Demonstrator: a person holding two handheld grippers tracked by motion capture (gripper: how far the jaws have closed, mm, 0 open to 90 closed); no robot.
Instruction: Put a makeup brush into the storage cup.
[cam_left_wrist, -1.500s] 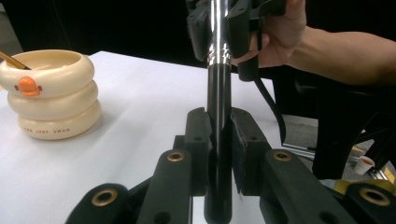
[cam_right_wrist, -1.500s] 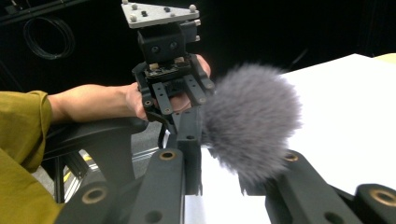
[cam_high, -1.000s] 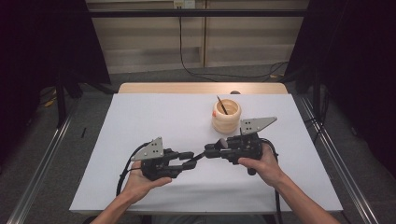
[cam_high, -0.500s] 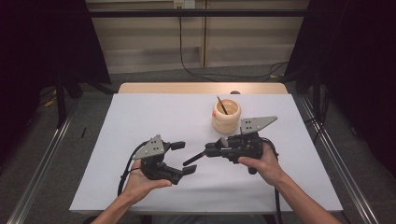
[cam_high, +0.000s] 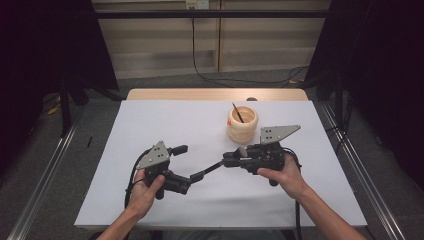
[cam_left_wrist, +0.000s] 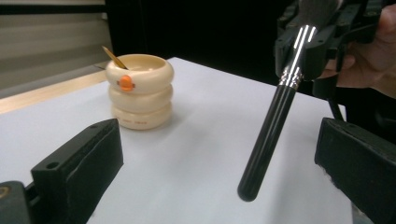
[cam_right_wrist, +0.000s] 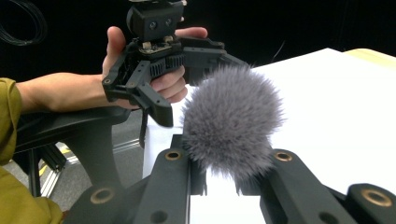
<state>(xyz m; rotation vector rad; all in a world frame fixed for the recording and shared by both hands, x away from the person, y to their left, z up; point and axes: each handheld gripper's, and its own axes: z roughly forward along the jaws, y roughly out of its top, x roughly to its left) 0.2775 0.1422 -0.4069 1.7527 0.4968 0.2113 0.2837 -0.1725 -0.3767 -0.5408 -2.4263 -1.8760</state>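
Note:
A makeup brush with a black handle (cam_high: 207, 169) and a fluffy grey head (cam_right_wrist: 233, 116) is held level above the white table (cam_high: 150, 125). My right gripper (cam_high: 231, 160) is shut on it near the silver ferrule (cam_left_wrist: 293, 58), and the head bulges between its jaws. My left gripper (cam_high: 184, 167) is open. In the left gripper view the free end of the handle (cam_left_wrist: 261, 154) hangs between its wide-apart jaws, touching neither. Behind the grippers stands a cream ringed cup (cam_high: 242, 124) with an orange dot (cam_left_wrist: 125, 83) and a thin stick (cam_high: 238, 113) in it.
The white sheet covers the table out to a wooden far edge (cam_high: 215, 94). Metal rails (cam_high: 45, 175) run along both sides over a grey floor. Cables (cam_high: 135, 172) trail from both grippers back toward the person's forearms.
My left gripper was closed around the handle's end a second ago. It has since opened and drawn back a little to the left. The right gripper keeps holding the brush.

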